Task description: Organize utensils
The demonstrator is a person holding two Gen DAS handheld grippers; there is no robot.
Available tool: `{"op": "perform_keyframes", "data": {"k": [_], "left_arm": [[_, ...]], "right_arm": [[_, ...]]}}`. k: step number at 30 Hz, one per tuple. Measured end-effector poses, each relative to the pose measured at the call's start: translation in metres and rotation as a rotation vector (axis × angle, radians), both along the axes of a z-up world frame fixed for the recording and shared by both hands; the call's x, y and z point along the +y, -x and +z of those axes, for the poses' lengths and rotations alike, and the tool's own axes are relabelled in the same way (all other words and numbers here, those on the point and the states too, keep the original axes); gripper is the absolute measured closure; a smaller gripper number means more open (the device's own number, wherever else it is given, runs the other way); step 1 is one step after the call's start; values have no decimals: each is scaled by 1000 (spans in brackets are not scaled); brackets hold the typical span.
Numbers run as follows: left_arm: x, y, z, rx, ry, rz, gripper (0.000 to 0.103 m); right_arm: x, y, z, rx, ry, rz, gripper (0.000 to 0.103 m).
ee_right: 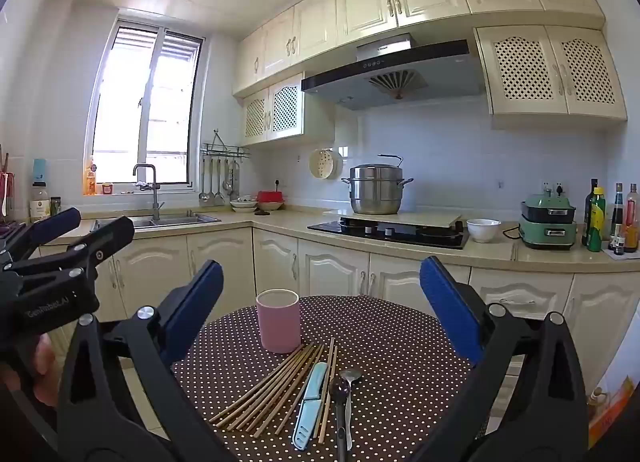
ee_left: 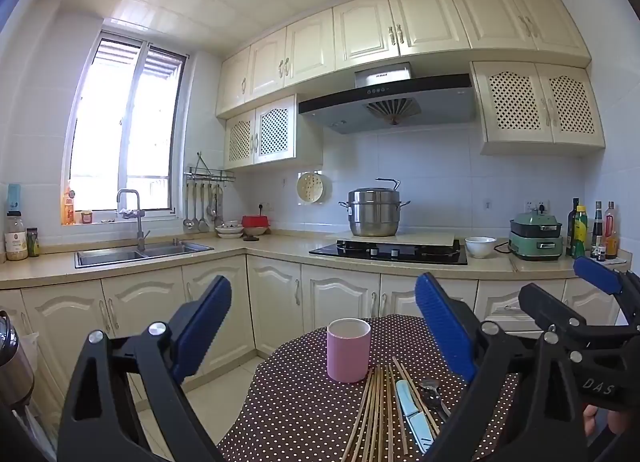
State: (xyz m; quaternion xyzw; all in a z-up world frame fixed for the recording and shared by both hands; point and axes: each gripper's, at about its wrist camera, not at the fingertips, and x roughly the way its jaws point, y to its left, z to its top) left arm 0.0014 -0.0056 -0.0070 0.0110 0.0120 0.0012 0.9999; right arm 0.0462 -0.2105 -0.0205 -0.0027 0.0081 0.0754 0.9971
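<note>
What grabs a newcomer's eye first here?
The pink cup standing upright on the polka-dot table, with wooden chopsticks, a light-blue knife and spoons lying just in front of it. Both grippers hover open above, holding nothing.

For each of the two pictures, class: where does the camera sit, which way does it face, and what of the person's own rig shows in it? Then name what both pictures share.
Left wrist view: on the left gripper, facing across the dotted table toward the stove; its blue fingers stand apart, and the right gripper shows at the right edge.
Right wrist view: on the right gripper, facing the same way; the left gripper shows at the left edge.
Shared: pink cup, chopsticks, sheathed knife, spoons, steel pot.
</note>
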Motion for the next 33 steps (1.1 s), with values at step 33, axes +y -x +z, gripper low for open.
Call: {"op": "perform_keyframes", "data": {"k": [33], "left_arm": [[4,-4,0,16,-7,-6,11]], "right_arm": [[6,-3,0,20,13,1,6]]}}
